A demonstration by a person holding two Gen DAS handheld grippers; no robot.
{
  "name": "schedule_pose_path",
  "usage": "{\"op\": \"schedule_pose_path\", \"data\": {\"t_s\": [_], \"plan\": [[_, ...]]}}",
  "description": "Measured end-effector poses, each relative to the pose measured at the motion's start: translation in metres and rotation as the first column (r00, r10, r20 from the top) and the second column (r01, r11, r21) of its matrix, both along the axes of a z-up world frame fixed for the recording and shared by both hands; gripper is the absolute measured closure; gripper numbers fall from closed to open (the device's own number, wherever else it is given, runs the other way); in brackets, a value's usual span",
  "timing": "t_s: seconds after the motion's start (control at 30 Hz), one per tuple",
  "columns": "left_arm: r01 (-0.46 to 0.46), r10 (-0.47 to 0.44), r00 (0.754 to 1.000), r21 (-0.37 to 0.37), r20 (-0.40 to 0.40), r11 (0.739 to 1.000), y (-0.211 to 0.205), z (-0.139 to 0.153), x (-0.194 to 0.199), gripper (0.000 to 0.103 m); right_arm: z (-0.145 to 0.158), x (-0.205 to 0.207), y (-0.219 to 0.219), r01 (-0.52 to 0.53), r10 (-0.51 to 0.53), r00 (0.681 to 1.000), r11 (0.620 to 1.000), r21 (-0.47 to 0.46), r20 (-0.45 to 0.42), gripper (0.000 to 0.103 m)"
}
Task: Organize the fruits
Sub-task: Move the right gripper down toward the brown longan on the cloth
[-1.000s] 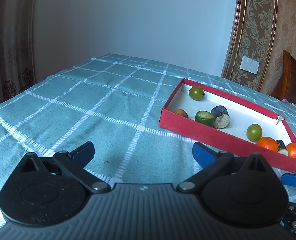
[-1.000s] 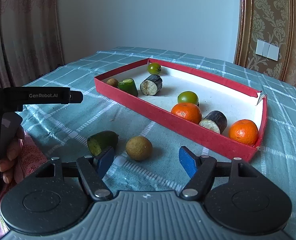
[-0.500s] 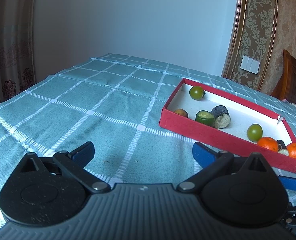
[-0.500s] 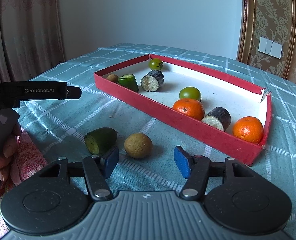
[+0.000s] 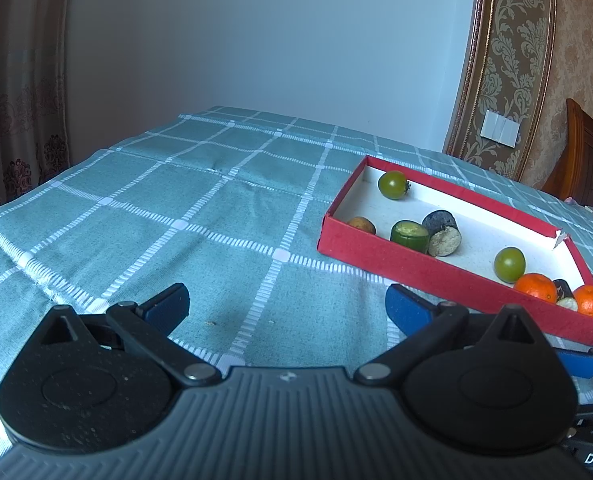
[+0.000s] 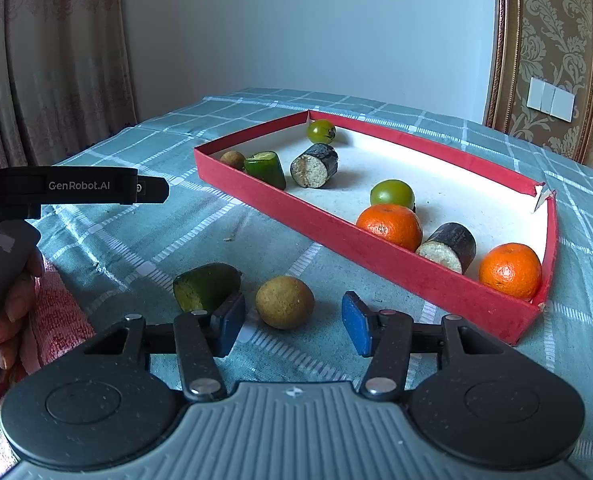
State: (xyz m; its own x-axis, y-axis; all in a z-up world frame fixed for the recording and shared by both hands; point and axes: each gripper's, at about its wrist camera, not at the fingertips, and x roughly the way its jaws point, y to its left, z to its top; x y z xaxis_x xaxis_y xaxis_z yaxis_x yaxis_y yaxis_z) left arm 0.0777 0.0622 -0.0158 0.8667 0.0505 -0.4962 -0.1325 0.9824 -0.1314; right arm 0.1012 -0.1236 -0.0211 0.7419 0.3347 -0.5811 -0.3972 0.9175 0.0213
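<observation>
A red box with a white floor holds two oranges, green tomatoes, dark sugarcane pieces, a cucumber piece and a small brown fruit. On the cloth in front of it lie a brown round fruit and a green cucumber piece. My right gripper is open, its fingers just short of the brown fruit on either side. My left gripper is open and empty over the bare cloth, left of the box.
A teal checked tablecloth covers the table. The left gripper's body and the hand holding it show at the left of the right wrist view. A wooden chair stands at the far right.
My right gripper has moved forward and down toward the brown fruit, and its fingers have narrowed somewhat. My left gripper has hardly moved.
</observation>
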Motion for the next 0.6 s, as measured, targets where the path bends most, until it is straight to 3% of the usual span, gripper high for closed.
{"op": "schedule_pose_path", "data": {"t_s": [0.47, 0.6], "plan": [[0.000, 0.000, 1.000, -0.003, 0.000, 1.000, -0.0005, 0.0001, -0.0005, 0.000, -0.0004, -0.0001, 0.0033, 0.012, -0.011, 1.000, 1.000, -0.004, 0.002, 0.055], [0.000, 0.000, 1.000, -0.003, 0.000, 1.000, -0.0007, 0.0001, -0.0006, 0.000, 0.0002, -0.0035, 0.0073, 0.010, -0.010, 1.000, 1.000, -0.009, 0.006, 0.065]]}}
